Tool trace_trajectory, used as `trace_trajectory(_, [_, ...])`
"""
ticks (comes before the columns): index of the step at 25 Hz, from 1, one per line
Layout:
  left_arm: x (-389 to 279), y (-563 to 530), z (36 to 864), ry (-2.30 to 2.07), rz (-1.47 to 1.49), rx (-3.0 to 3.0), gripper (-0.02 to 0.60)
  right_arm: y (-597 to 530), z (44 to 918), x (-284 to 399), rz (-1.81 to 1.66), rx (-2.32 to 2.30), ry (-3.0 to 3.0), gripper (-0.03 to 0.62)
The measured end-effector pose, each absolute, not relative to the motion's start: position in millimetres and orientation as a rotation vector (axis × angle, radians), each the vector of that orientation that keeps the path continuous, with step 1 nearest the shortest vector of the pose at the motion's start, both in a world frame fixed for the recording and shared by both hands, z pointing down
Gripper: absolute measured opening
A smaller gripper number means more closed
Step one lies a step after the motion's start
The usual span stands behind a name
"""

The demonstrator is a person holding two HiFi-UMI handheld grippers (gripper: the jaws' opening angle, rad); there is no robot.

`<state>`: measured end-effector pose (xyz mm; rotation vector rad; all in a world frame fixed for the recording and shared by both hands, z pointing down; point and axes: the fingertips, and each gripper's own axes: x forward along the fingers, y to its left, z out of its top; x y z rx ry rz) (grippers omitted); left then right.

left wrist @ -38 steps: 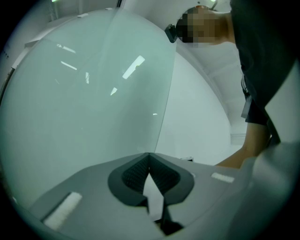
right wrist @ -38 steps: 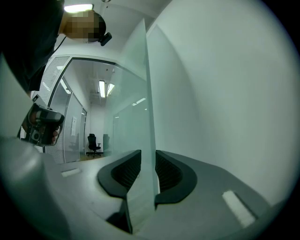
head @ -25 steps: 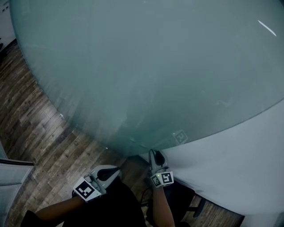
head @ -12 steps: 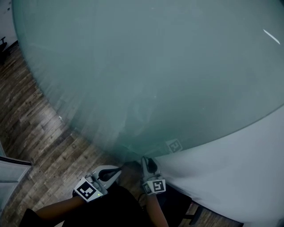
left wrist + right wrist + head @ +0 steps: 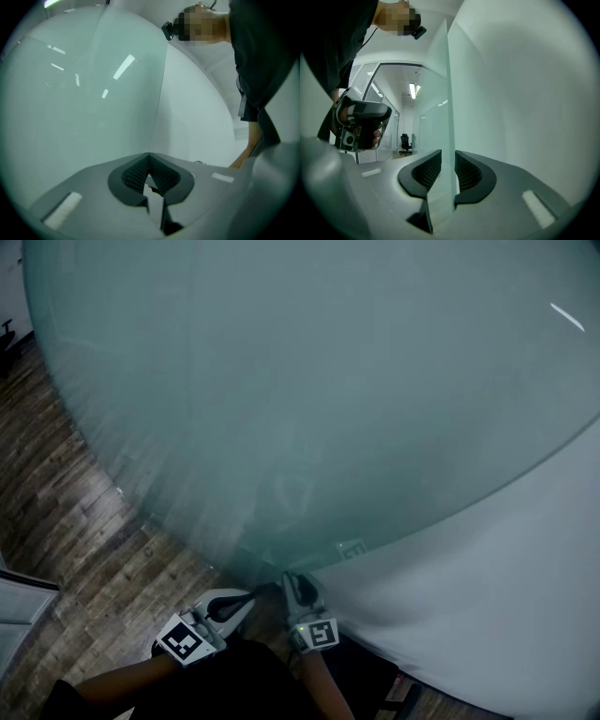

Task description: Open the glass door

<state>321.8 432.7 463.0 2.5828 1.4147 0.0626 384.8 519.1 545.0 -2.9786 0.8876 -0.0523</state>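
Note:
The frosted glass door [image 5: 328, 381] fills most of the head view. Its free vertical edge [image 5: 449, 117] runs between the two pads of my right gripper [image 5: 449, 171]. That gripper has just been closing, and the pads now press on the pane from both sides. In the head view the right gripper [image 5: 291, 585] sits at the door's lower edge, where the glass meets the white wall [image 5: 487, 568]. My left gripper [image 5: 246, 598] hovers just to its left, apart from the glass. Its pads [image 5: 149, 159] meet at the tips with nothing between them, and it points at the glass [image 5: 70, 117].
Wood-plank floor [image 5: 75, 521] lies to the left below the door. Past the door's edge a bright corridor shows, with glass partitions and an office chair [image 5: 405, 143]. The person's hand with the left gripper [image 5: 361, 124] shows at the left of the right gripper view.
The right gripper and the door's edge have shifted left in the head view, towards the left gripper. More white wall shows at the right. The left gripper stays at about the same spot.

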Motion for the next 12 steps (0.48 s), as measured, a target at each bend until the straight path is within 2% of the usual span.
trace_trajectory(12, [329, 432, 461, 1.342, 0.087, 2.594, 0.0, 512, 526, 386, -0.028, -2.929, 0.942, 0.091])
